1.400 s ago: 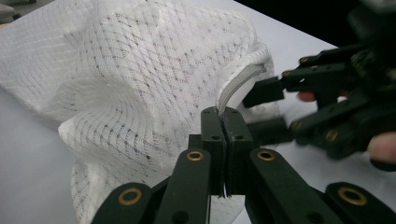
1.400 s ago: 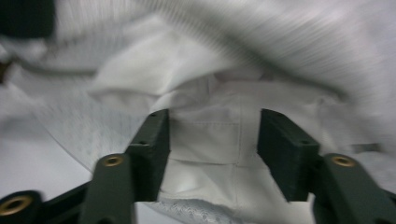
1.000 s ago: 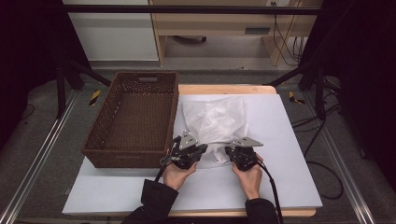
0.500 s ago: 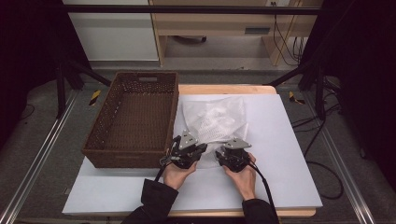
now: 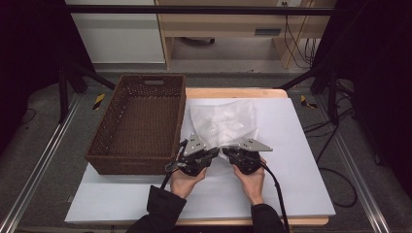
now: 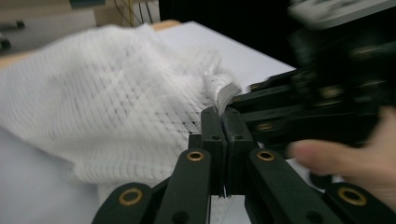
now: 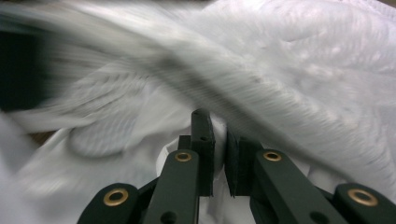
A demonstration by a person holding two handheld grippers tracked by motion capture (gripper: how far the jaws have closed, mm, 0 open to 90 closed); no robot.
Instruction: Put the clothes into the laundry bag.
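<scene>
Basket (image 5: 138, 124): wicker, on the surface's left, nothing visible inside.
Left tongs (image 5: 212, 154): clenched on the white mesh bag (image 5: 223, 124) edge.
Right tongs (image 5: 227, 153): just reclosing, pinching mesh beside them.
Meaning: both near-edge grips set; lift likely next.

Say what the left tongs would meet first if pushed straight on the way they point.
The white mesh bag: the left tongs are already shut on its near edge, and the bag bulks up just beyond. The right tongs sit close alongside and might be brushed; depth there is hard to judge.
</scene>
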